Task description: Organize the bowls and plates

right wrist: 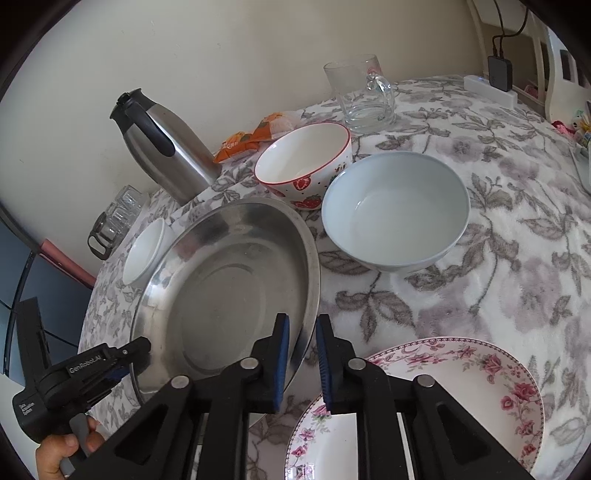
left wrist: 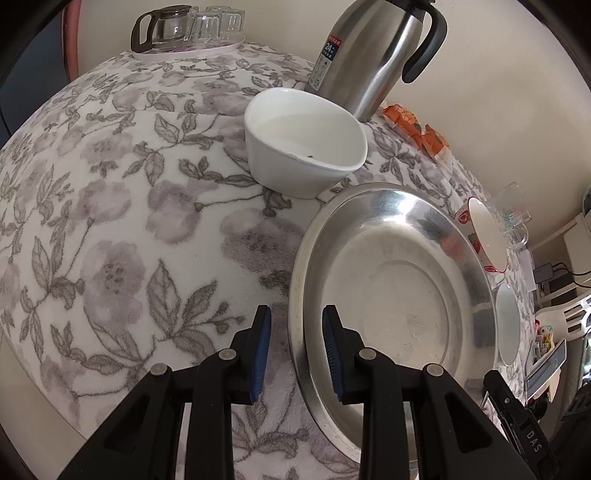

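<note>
A large steel plate (left wrist: 399, 280) lies on the flowered tablecloth; it also shows in the right wrist view (right wrist: 221, 280). My left gripper (left wrist: 297, 325) is open, its jaws astride the plate's left rim. My right gripper (right wrist: 301, 332) is open, its jaws astride the plate's right rim. A white bowl (left wrist: 303, 140) stands beyond the plate. A strawberry bowl (right wrist: 304, 166) and a pale blue bowl (right wrist: 395, 210) stand to the plate's right. A floral plate (right wrist: 443, 398) lies under my right gripper.
A steel thermos jug (left wrist: 373, 51) stands at the wall, with orange snack packets (left wrist: 417, 129) beside it. A tray of glasses and a glass pot (left wrist: 184, 29) sits at the far corner. A glass mug (right wrist: 360, 92) stands behind the bowls.
</note>
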`<action>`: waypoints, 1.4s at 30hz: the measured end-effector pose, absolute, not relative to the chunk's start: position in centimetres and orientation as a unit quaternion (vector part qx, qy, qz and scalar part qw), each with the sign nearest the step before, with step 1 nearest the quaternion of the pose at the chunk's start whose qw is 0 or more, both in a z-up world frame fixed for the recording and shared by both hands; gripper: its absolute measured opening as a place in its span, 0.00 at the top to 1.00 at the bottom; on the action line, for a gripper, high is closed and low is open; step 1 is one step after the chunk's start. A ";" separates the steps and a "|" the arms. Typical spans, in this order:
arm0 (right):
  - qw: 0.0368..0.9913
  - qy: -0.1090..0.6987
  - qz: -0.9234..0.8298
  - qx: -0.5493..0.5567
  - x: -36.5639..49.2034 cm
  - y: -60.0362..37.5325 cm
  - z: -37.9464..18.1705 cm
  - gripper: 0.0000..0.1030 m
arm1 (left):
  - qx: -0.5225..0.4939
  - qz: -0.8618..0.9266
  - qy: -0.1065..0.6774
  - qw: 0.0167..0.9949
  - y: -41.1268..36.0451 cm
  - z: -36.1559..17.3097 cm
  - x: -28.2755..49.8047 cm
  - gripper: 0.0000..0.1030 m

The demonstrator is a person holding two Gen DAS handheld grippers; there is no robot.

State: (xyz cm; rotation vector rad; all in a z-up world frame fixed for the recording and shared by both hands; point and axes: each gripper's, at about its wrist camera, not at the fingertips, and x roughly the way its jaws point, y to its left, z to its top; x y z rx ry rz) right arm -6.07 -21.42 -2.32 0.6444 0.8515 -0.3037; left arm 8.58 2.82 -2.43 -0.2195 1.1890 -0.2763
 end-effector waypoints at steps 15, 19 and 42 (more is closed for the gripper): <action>0.854 0.401 -0.145 0.297 -5.6 -21.5 -2.3 0.88 | -0.105 -0.148 0.541 0.821 2.1 -2.4 8.9 0.72; 0.853 0.404 -0.145 0.298 -5.6 -21.5 -2.3 0.85 | -0.103 -0.136 0.549 0.818 2.4 -2.6 8.9 0.72; 0.853 0.402 -0.178 0.282 -8.0 -20.9 -0.9 0.32 | -0.073 -0.093 0.507 0.854 3.3 -0.1 6.6 0.20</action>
